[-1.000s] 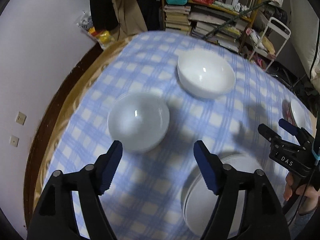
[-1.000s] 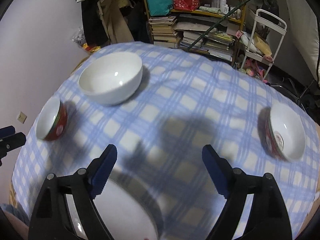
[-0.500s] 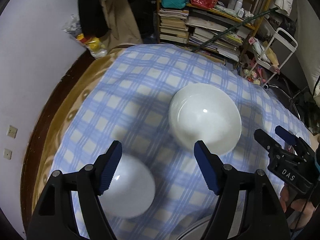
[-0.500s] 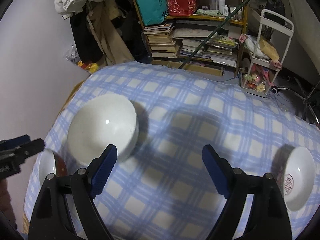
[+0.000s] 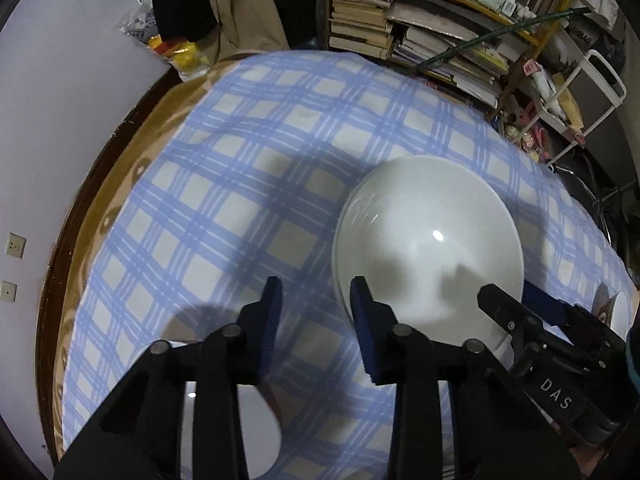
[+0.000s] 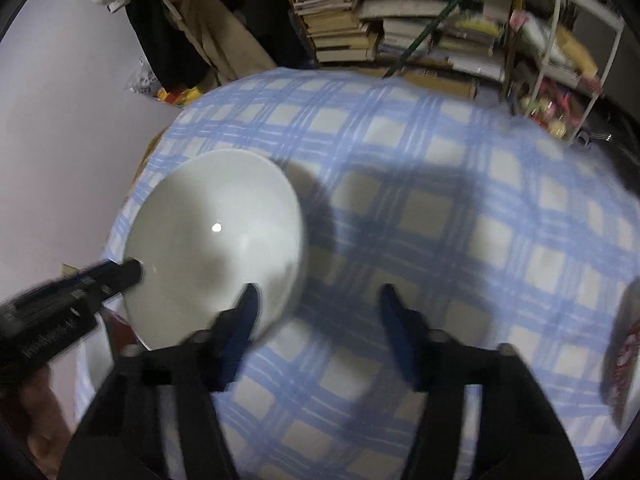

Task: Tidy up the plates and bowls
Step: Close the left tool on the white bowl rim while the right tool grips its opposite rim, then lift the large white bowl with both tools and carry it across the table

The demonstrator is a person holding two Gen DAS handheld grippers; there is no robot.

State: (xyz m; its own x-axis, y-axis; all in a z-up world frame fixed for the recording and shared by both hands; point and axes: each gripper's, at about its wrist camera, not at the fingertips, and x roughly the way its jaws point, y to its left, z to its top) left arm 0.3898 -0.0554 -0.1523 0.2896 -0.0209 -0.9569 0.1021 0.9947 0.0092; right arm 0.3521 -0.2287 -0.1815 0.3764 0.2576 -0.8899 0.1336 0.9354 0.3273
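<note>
A large white bowl (image 5: 428, 240) sits on the blue checked tablecloth; it also shows in the right wrist view (image 6: 216, 240). My left gripper (image 5: 316, 308) is open at the bowl's near left rim, with the rim between its jaws. My right gripper (image 6: 316, 312) is open at the bowl's near right rim, its left finger (image 6: 244, 316) over the rim. A smaller white bowl (image 5: 232, 424) lies below my left gripper, partly hidden. A red-sided bowl (image 6: 624, 360) sits at the right edge.
The tablecloth (image 5: 248, 184) covers a round wooden table (image 5: 132, 128) next to a white wall. Shelves of books (image 5: 420, 28) and a white cart (image 5: 576, 92) stand behind the table. The red rim of another bowl (image 6: 118, 324) peeks under the big bowl.
Both grippers have moved forward to the large white bowl and narrowed their jaws. The small white bowl has slid down out of the left view's centre.
</note>
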